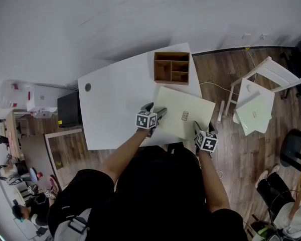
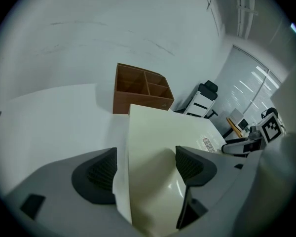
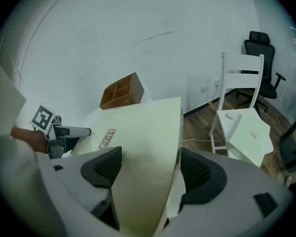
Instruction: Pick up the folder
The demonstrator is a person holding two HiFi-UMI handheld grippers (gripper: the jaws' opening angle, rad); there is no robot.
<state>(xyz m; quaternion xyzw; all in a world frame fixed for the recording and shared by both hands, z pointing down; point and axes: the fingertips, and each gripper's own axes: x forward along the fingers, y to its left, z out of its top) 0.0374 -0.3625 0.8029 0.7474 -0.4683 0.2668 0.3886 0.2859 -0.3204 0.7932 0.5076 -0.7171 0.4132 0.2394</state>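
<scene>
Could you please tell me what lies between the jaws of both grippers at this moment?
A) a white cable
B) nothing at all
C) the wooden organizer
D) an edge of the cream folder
D: each gripper view shows the cream folder running between the spread jaws of the left gripper and the right gripper, while the wooden organizer stands apart at the far edge of the table.

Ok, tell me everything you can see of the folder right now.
The folder is a flat, closed, pale cream rectangle, card or plastic by its look, with a small printed label near its middle. It lies askew on the white table, close to the wooden organizer, its right corner jutting past the table's edge. Its near edge sits between the open jaws of the left gripper and the right gripper; neither is clamped on it.
</scene>
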